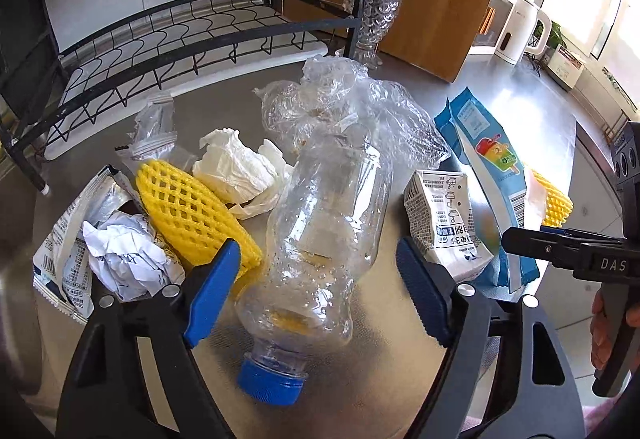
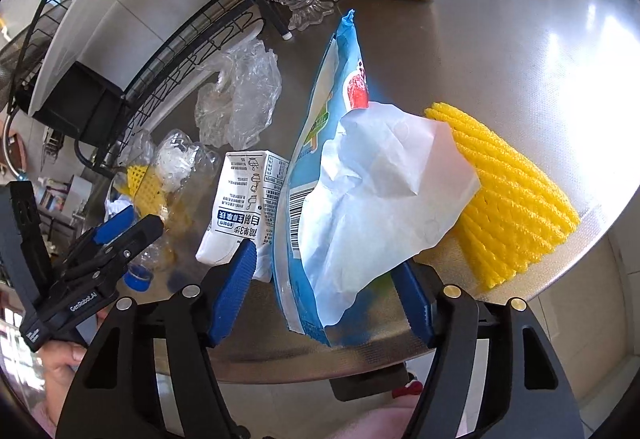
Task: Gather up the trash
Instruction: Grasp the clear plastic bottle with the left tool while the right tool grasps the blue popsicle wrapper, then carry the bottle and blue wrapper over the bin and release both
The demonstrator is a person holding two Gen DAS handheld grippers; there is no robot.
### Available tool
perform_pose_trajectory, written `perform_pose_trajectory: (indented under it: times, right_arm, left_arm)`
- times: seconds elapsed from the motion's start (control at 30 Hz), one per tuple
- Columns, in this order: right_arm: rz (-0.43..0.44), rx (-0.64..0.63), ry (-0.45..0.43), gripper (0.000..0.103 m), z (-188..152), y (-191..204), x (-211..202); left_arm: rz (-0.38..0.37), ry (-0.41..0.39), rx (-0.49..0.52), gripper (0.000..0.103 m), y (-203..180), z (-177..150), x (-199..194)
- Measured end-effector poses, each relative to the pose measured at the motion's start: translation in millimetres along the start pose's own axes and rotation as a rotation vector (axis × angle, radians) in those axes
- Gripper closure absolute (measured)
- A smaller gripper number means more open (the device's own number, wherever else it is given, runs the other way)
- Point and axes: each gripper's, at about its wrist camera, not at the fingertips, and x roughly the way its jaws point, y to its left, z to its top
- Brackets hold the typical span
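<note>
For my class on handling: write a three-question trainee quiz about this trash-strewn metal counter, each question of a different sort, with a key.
1. True or false: the clear bottle lies between the open jaws of the left gripper.
2. What colour is the bottle's cap?
3. Beside the blue wrapper stands: A) a cup, B) a milk carton, C) a can.

Key: 1 true; 2 blue; 3 B.

White paper point(image 2: 384, 199) covers much of the blue wrapper point(image 2: 316, 143) between the right hand-held gripper's point(image 2: 324, 291) fingers, hiding the nearer foam net's point(image 2: 516, 199) end.
</note>
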Motion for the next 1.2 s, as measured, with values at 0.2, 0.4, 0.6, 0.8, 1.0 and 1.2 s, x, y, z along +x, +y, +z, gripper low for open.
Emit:
perform_pose_trajectory:
  times: [0.2, 0.4, 0.6, 0.8, 1.0, 1.2]
  right_arm:
    - [0.005, 0.001, 0.006, 0.05, 4, -2, 6]
    - [0.008, -0.04, -0.005, 0.083, 7, 3, 6]
    - [0.007, -0.081, -0.039, 0.095, 11, 9, 1]
    - [0.014, -0.141, -0.103, 0.097, 14, 22, -12]
    - [0.046, -0.199, -0.142, 0.098, 12, 37, -34]
    - [0.094, -0.263, -0.157, 0.098, 1, 48, -62]
  left_arm:
    - [-0.01, 0.041, 0.027, 0.04, -4, -1, 13]
    - [-0.013, 0.062, 0.024, 0.044, -4, -1, 18]
    - [-0.009, 0.077, 0.035, 0.045, -8, -3, 17]
    - [0.011, 0.06, 0.008, 0.046, -10, -6, 10]
    - [0.037, 0.005, -0.01, 0.047, -19, -8, -26]
    - [0.077, -0.048, -0.052, 0.053, -27, -23, -69]
